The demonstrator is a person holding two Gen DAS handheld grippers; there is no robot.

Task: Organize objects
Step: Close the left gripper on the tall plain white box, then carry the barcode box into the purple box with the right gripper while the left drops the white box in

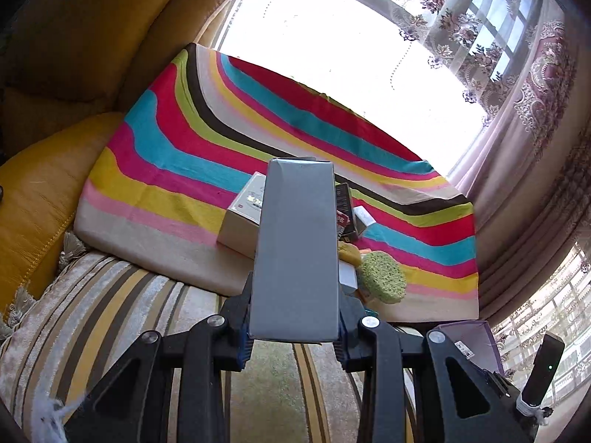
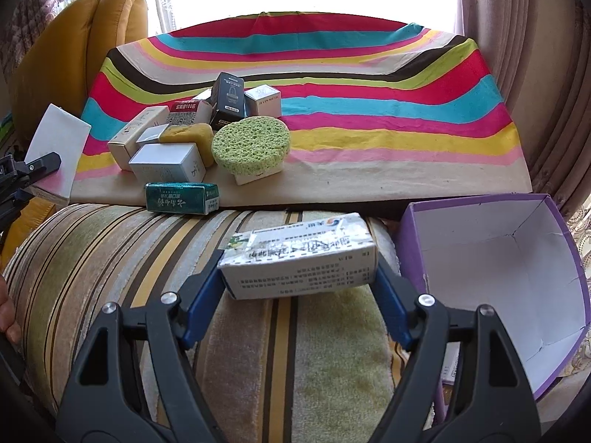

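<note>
Two boxes are already in your tongs. Your left tongs (image 1: 294, 332) clamp a plain grey box (image 1: 297, 243) by its long sides, raised over the striped cushion (image 1: 110, 317). Your right tongs (image 2: 297, 291) pinch a white printed carton (image 2: 301, 258) end to end, just beside the open purple box (image 2: 498, 277). Both look like light, hollow cardboard that dents easily, so squeeze gently near the edges. Other small boxes and a green sponge (image 2: 251, 146) wait on the rainbow cloth (image 2: 369, 110).
</note>
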